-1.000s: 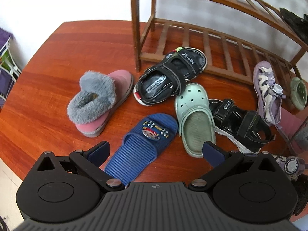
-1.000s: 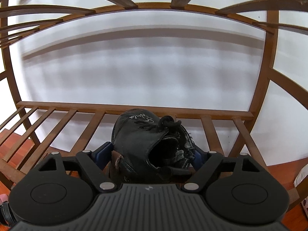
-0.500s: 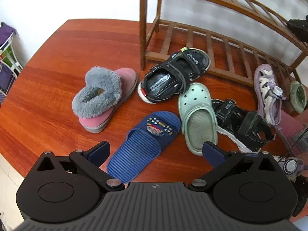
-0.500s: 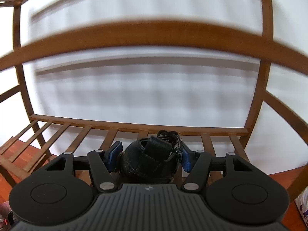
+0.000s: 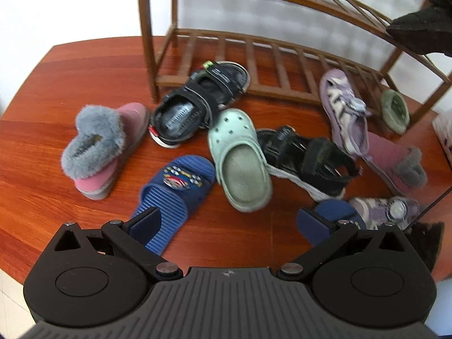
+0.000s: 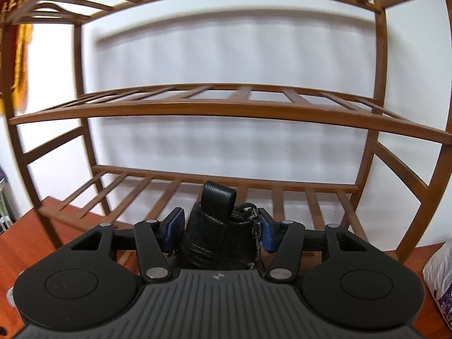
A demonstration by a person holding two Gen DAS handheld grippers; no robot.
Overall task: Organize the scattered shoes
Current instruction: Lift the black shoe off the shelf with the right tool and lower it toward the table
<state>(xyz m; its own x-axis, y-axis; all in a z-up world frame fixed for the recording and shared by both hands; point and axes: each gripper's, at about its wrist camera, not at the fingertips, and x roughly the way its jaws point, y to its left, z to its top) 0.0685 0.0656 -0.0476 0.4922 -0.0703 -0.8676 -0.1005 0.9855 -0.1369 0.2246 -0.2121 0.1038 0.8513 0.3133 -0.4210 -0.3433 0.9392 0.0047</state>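
My right gripper (image 6: pixel 220 230) faces the wooden shoe rack (image 6: pixel 226 110) with a black leather shoe (image 6: pixel 219 240) between its blue pads. Its jaws are closing and the pads press the shoe's sides. In the left wrist view that shoe (image 5: pixel 421 31) shows dark at the rack's (image 5: pixel 254 45) right end. My left gripper (image 5: pixel 227 220) hangs open over the scattered shoes, holding nothing. Below it lie a blue slide (image 5: pixel 172 195), a mint clog (image 5: pixel 240 158), a pink fur-lined slipper (image 5: pixel 104 147) and two black sandals (image 5: pixel 197 104) (image 5: pixel 308 158).
To the right lie a purple sandal (image 5: pixel 344 110), a green clog (image 5: pixel 394 110), a second pink slipper (image 5: pixel 395 161), another purple sandal (image 5: pixel 384 212) and a second blue slide (image 5: pixel 336 212). A white patterned bag (image 6: pixel 438 282) stands at the right. A yellow-red cloth (image 6: pixel 17 42) hangs left of the rack.
My right gripper has drawn back and up from the lower shelf with the black shoe, its jaws narrowing. The left gripper shifted, bringing more shoes on the right into view.
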